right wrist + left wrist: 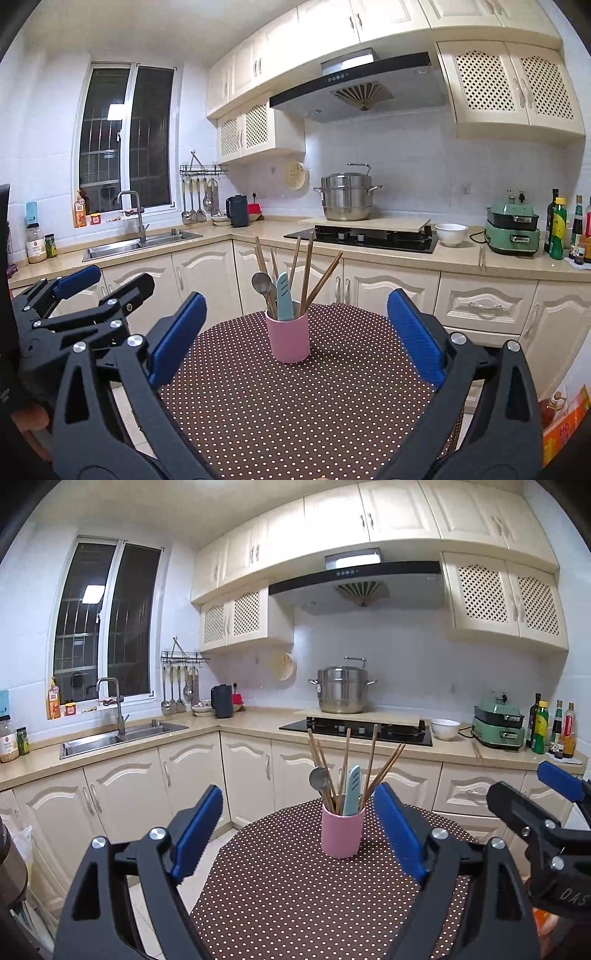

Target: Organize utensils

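Note:
A pink cup point(342, 834) point(288, 341) stands upright on a round table with a brown polka-dot cloth point(295, 893) point(295, 406). It holds several wooden chopsticks point(373, 760) point(307, 266), a metal spoon point(318, 777) point(261, 282) and a pale blue utensil point(352, 790) point(284, 301). My left gripper point(298, 792) is open, short of the cup, with nothing between its blue pads. My right gripper point(295, 297) is also open and empty, back from the cup. Each one shows at the edge of the other's view: right gripper point(517, 779), left gripper point(123, 276).
Behind the table runs an L-shaped counter with a sink point(118, 738), a black hob point(358, 731) bearing a steel pot point(341, 690), a white bowl point(445, 729), a green appliance point(498, 725) and bottles point(550, 729). Ladles hang on a wall rack point(179, 690).

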Available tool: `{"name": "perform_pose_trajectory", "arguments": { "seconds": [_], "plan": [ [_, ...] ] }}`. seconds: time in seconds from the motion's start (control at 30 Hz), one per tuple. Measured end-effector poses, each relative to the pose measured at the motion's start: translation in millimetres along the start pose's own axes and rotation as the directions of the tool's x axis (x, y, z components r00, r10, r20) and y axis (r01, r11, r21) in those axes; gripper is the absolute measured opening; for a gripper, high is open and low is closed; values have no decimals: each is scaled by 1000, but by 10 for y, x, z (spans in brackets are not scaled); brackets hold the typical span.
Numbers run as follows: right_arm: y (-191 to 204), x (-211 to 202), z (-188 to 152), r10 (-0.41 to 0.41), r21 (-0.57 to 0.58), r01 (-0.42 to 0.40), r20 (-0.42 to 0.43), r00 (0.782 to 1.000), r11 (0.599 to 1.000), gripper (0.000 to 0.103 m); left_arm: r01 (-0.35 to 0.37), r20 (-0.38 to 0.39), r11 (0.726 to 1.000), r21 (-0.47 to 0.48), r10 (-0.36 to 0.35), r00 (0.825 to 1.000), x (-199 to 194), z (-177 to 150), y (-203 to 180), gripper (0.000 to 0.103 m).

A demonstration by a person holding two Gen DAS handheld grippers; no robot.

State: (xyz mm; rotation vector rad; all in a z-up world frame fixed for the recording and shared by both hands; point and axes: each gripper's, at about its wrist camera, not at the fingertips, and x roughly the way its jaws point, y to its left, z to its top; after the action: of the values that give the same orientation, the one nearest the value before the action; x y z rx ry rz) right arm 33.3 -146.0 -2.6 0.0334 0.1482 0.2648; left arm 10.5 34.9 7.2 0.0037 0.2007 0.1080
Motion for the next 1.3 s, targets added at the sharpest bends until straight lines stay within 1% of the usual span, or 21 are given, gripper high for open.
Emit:
{"name": "perform_pose_trajectory", "arguments": {
  "seconds": [0.13,0.3,0.43,0.67,1.0,1.3],
  "plan": [
    [17,-36,10,-5,-5,5,8,1000,1000,97,7,11,1000,0,-7,1000,-48,15,-4,82],
    [11,-33,-13,-11,-3,11,0,1000,1000,97,21,-18,1000,15,-21,1000,-44,15,-56,82],
    [5,6,-25,-15,-2,15,-19,1000,1000,97,41,-35,999,-3,-42,999,-14,15,-37,82],
    [1,28,-39,-17,0,17,-28,999,1000,97,35,-46,999,-18,-36,998,60,0,0,82],
    [7,32,-43,-13,-3,13,-25,1000,1000,97,37,-29,999,16,-37,999,75,-20,-73,83],
    [5,40,-37,-14,-5,14,-24,1000,1000,97,38,-4,999,18,-38,999,75,-17,-88,83]
  ]
}}
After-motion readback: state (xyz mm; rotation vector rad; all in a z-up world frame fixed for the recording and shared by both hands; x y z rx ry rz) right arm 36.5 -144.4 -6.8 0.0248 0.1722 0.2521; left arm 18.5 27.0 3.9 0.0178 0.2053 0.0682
